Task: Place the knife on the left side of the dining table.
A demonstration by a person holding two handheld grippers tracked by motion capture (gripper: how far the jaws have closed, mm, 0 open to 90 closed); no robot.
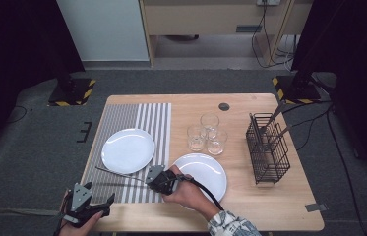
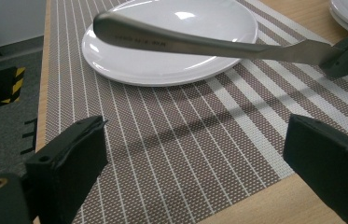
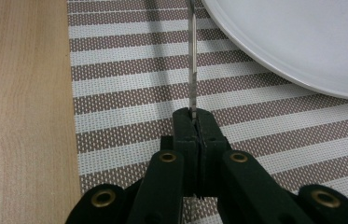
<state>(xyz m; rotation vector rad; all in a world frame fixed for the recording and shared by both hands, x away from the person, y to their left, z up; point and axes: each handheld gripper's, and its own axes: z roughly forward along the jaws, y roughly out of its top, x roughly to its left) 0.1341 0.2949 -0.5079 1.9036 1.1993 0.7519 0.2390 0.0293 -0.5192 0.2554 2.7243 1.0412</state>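
Note:
A steel table knife (image 1: 122,173) hangs level just above the striped placemat (image 1: 141,123), in front of a white plate (image 1: 128,150). My right gripper (image 1: 148,175) is shut on the knife's blade end, and the handle points left. In the right gripper view the jaws (image 3: 194,116) pinch the thin knife (image 3: 192,70) edge-on beside the plate (image 3: 302,42). My left gripper (image 1: 103,203) waits at the table's front left corner, open with nothing in it. From there (image 2: 195,149), the knife (image 2: 185,44) crosses in front of the plate (image 2: 139,70).
A second white plate (image 1: 205,169) lies right of the placemat, partly under the right hand. Three clear glasses (image 1: 205,133) stand behind it. A black wire basket (image 1: 268,150) holding cutlery stands at the right. The bare wooden table (image 1: 269,206) edge is close below both hands.

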